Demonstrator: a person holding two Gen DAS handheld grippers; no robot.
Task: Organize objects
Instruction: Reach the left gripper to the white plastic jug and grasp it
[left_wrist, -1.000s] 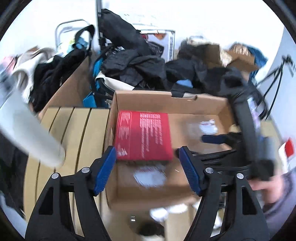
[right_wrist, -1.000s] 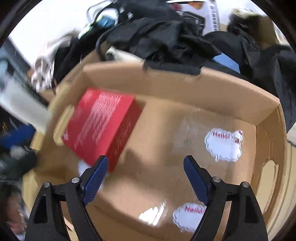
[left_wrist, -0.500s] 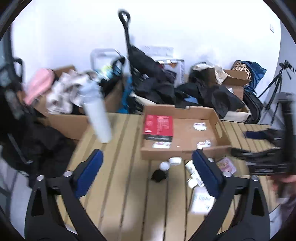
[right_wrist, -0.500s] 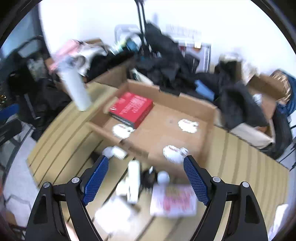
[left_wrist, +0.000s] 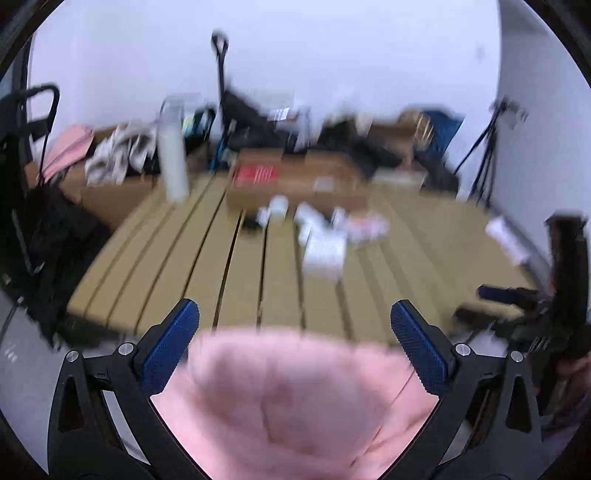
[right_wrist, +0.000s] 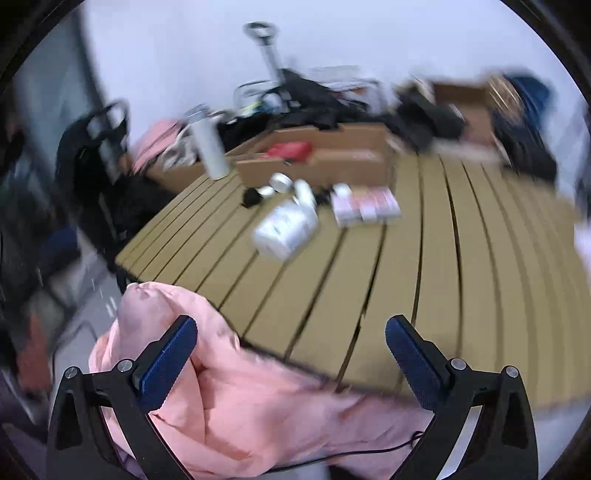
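A shallow cardboard box (left_wrist: 295, 177) (right_wrist: 332, 158) sits at the far side of the slatted wooden table (left_wrist: 258, 277) (right_wrist: 424, 258), with a red box (left_wrist: 256, 171) (right_wrist: 290, 150) inside it at the left. In front of it lie a white bottle (right_wrist: 284, 227) (left_wrist: 321, 251), small white jars (right_wrist: 280, 182), a small black object (right_wrist: 251, 197) and a pink-and-white packet (right_wrist: 365, 206). My left gripper (left_wrist: 295, 347) is open and empty, back over the near table edge. My right gripper (right_wrist: 291, 354) is open and empty too; it shows at the right of the left wrist view (left_wrist: 517, 306).
A pink padded garment (left_wrist: 295, 402) (right_wrist: 229, 398) fills the foreground below both grippers. A tall white flask (left_wrist: 171, 162) (right_wrist: 210, 147) stands at the table's far left. Piles of dark clothing, boxes and a cart handle line the back wall; a tripod (left_wrist: 487, 155) stands at right.
Both grippers have pulled far back from the cardboard box to the near table edge. The pink garment has come into view beneath them. Both stay open.
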